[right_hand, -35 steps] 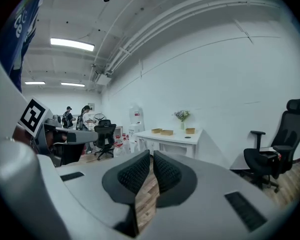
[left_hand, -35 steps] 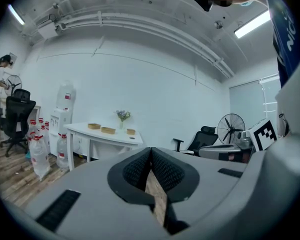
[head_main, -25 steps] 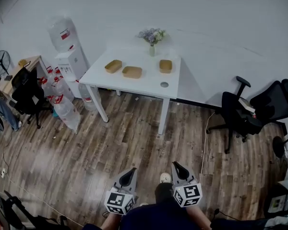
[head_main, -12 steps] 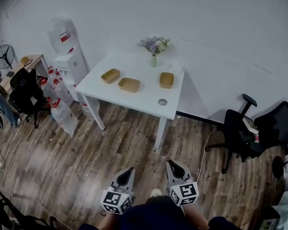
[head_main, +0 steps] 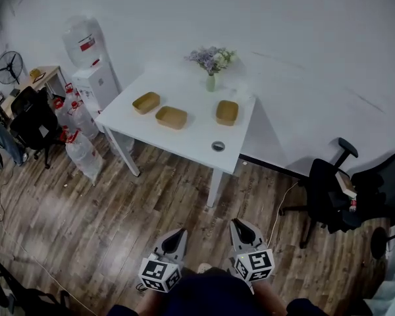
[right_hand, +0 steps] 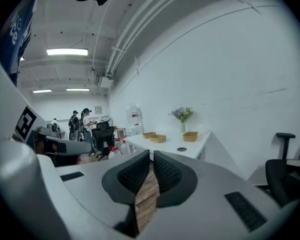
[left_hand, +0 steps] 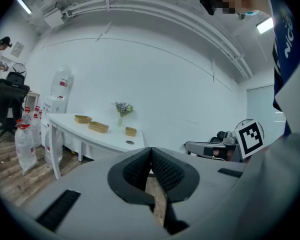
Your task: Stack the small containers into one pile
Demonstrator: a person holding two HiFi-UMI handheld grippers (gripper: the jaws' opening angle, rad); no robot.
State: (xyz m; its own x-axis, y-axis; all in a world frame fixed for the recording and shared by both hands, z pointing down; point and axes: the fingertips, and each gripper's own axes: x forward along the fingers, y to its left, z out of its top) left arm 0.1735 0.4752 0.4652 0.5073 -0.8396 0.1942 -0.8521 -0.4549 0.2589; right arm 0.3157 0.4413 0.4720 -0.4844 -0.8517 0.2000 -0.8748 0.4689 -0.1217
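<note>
Small containers (head_main: 171, 117) lie apart on the table (head_main: 184, 142), open floor (head_main: 118, 203) before the closed, empty left claw (head_main: 179, 232) and right claw (head_main: 237, 223).

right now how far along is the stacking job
Done: nothing. The left container, middle container and right container lie apart on the white table, none stacked. In hand: nothing. The left gripper and right gripper are shut and empty, over the floor short of the table. Left: the whole pile.
</note>
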